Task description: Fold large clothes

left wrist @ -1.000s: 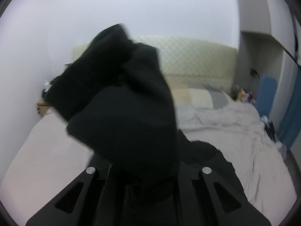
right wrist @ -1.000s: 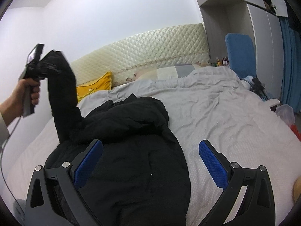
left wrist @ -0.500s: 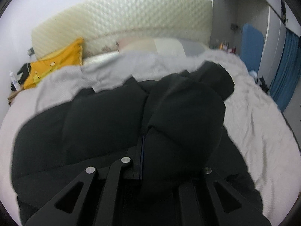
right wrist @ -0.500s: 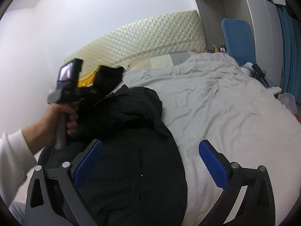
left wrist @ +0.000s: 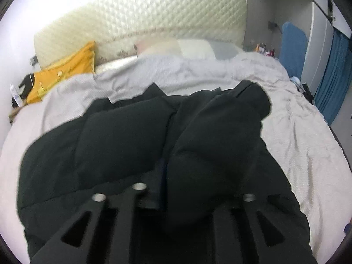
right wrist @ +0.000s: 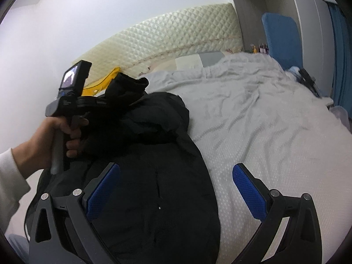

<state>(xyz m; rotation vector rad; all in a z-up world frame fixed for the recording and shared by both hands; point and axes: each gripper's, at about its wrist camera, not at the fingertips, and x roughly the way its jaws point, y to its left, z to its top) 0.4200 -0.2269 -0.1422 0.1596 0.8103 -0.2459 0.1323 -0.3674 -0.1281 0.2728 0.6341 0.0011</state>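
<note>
The wide bed under its rumpled pale grey cover [right wrist: 264,132] serves as your folding surface. The bulky black padded jacket [right wrist: 154,187] lies spread on it, beneath and ahead of both sets of fingers. Your left gripper [right wrist: 105,104] is clamped on the jacket's black sleeve [left wrist: 211,154], carrying it inward over the body. Your right gripper [right wrist: 176,189] hovers above the jacket's edge, blue-padded fingers [right wrist: 247,189] wide apart, holding nothing, likely ready to pin.

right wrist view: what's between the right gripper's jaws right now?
Nothing is gripped. The right gripper is open above the bed; black jacket and bare grey bedspread show between the jaws.
</note>
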